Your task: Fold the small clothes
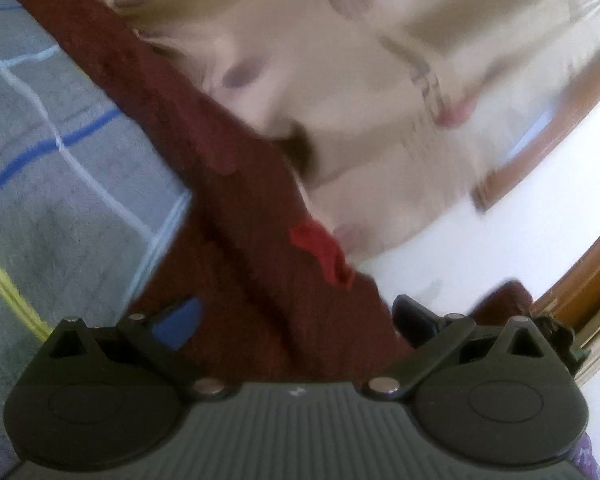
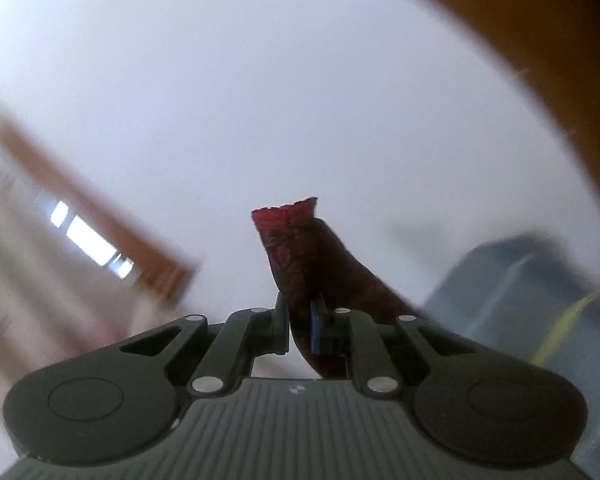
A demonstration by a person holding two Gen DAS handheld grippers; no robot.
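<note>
A dark red knitted garment (image 1: 236,208) stretches diagonally from the top left of the left wrist view down between the fingers of my left gripper (image 1: 296,316). The left jaws stand wide apart with the cloth draped across the gap. In the right wrist view my right gripper (image 2: 300,312) is shut on an edge of the same dark red garment (image 2: 296,248), which sticks up above the fingertips and is lifted in the air. The right view is tilted up at a white wall.
A grey bedspread (image 1: 52,152) with blue, white and yellow stripes lies at the left. Cream patterned fabric (image 1: 340,60) fills the upper right. A wooden frame (image 1: 540,148) and a white wall (image 2: 260,100) are behind.
</note>
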